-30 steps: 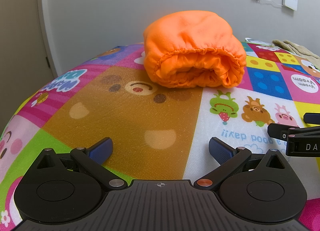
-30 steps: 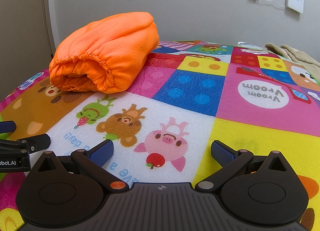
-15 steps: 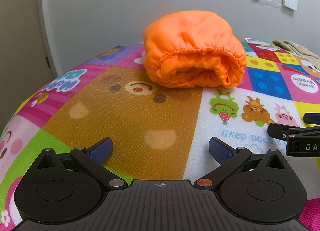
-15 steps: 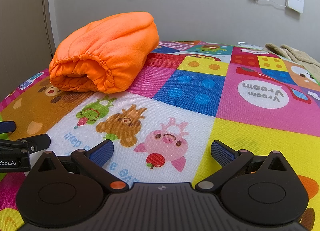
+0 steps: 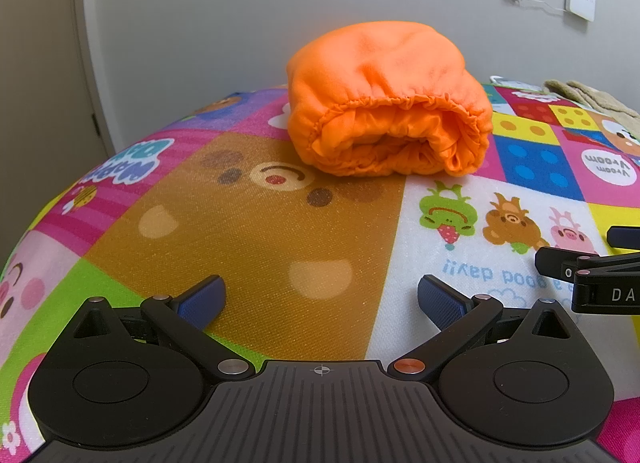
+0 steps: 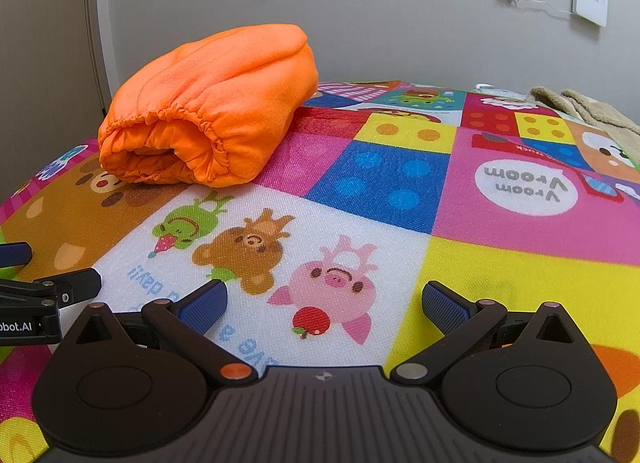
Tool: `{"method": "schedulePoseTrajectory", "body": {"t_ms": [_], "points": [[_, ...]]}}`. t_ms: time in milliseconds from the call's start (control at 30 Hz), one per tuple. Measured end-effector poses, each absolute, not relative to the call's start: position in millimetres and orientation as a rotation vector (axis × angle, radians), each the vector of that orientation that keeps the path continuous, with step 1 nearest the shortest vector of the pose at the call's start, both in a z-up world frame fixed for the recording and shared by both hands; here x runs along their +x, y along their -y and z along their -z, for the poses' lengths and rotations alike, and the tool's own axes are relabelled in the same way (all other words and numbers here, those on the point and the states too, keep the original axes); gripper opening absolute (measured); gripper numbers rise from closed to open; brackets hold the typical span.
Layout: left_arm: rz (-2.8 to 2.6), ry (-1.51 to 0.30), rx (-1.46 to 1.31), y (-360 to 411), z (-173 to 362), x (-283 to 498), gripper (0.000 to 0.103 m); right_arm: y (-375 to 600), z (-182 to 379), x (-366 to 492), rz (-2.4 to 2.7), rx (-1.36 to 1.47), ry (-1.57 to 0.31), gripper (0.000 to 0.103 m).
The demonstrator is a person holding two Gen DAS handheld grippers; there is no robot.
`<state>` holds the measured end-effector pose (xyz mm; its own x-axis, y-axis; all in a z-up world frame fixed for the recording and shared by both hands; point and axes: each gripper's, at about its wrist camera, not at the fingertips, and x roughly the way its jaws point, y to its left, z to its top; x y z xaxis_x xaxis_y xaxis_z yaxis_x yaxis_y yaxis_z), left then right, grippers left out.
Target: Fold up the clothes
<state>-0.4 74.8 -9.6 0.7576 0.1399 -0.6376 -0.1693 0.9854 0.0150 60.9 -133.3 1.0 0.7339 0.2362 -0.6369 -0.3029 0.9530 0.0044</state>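
Both claws wide, holding nothing: left gripper (image 5: 320,297) and right gripper (image 6: 324,303) sit low over the cartoon play mat (image 6: 500,271), side by side. Folded orange garment (image 5: 388,103) rests on the mat's far side, well apart from both. Risk: bundle looks puffy, elastic hem (image 6: 180,121) could spring it open if nudged. No change vs 1 s ago; nothing moved.

The garment (image 5: 384,75) is soft matt fleece cloth; the mat (image 5: 256,239) is woven-textured plastic with a slight sheen; the fingers (image 6: 202,309) have ribbed blue pads.
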Motion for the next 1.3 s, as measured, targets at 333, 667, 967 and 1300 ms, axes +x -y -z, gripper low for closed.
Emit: {"method": "schedulePoseTrajectory", "body": {"t_ms": [333,667,967,1300], "points": [[-0.170,-0.691,-0.042,-73.1,9.6,-0.2,0.103,134.1,-0.7,61.7,-0.297,-0.101,-0.686,0.103],[-0.180,-0.734,-0.061,-72.8,6.1,4.7,0.103,134.0,-0.9,62.0,-0.297,-0.102,-0.686,0.103],[-0.197,-0.731,-0.068,-71.8,6.6,3.9,0.103,134.8,-1.0,62.2,-0.298,-0.102,-0.686,0.103],[-0.193,-0.723,-0.068,-72.5,6.5,3.4,0.103,134.5,-1.3,63.1,-0.298,-0.102,-0.686,0.103]]}}
